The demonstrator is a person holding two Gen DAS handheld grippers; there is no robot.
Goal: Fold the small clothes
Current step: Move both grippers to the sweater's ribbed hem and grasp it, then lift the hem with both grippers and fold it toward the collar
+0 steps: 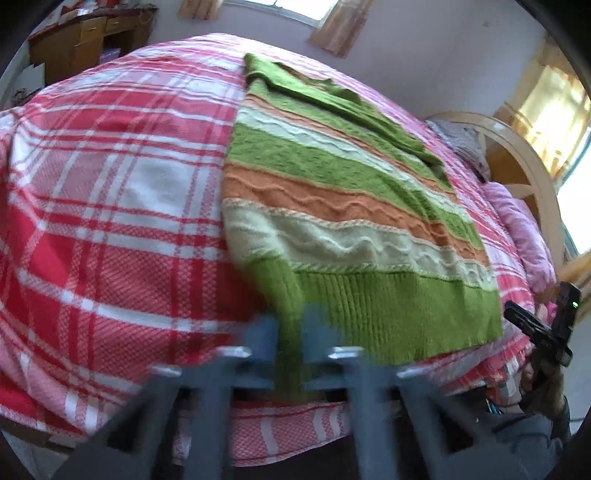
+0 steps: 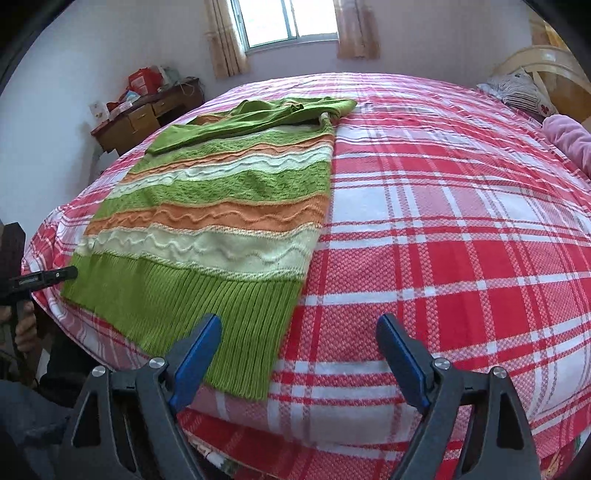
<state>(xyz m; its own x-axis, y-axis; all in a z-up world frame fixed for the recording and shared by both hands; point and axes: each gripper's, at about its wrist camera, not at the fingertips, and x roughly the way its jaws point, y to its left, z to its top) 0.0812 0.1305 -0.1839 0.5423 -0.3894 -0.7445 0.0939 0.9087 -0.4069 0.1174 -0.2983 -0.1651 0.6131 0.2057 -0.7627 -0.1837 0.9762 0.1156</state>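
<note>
Green-striped knit sweater (image 2: 221,206) lying at bed's (image 2: 443,258) near edge; left claw (image 1: 291,332) pinching its ribbed hem corner, right claw (image 2: 299,350) hovering open at the other corner. Grip both evenly before lifting.

Striped sweater (image 2: 218,206) at centre left of the right wrist view: green, orange and cream bands, wavy ridges, plain green ribbed hem. Bedspread (image 2: 443,258) across the right: red, pink and white plaid. Blue pads (image 2: 197,354) at bottom. Beige curtains (image 2: 356,29) at the top.
</note>
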